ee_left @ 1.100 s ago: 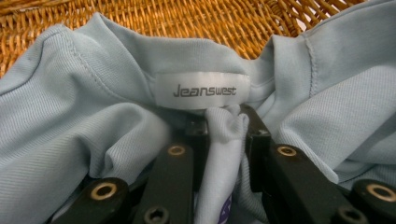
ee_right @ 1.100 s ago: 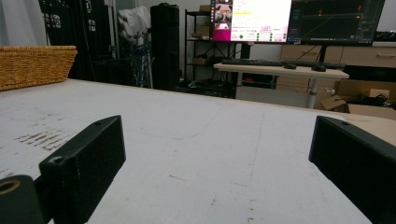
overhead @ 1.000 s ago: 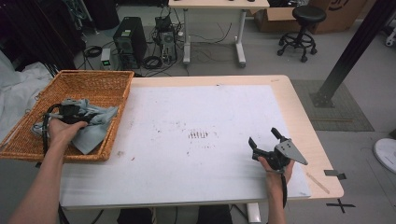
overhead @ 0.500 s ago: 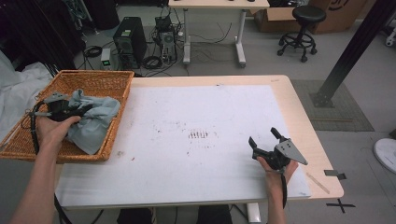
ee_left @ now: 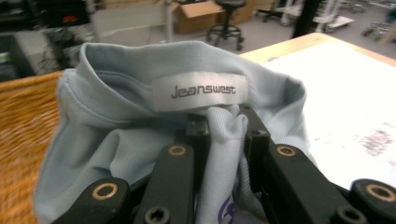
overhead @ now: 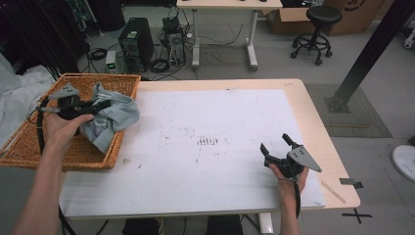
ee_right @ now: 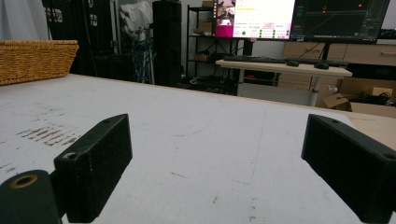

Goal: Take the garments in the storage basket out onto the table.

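- High view: your left gripper (overhead: 100, 105) has the pale blue shirt (overhead: 111, 119) pinched above the wicker basket (overhead: 29, 147), so it lifts clear of the rim.
- Left gripper view: the jaws are clamped on a fold just under the neck label (ee_left: 200, 91) (a sound handle).
- Right gripper view: your right gripper (ee_right: 215, 163) stands wide and empty over the white table (ee_right: 196, 140), its jaws just narrowing slightly, ready to take the cloth.

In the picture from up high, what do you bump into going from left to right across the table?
Wicker basket → left tongs pinching the light blue shirt → dark smudge on the white table cover → right tongs, open.
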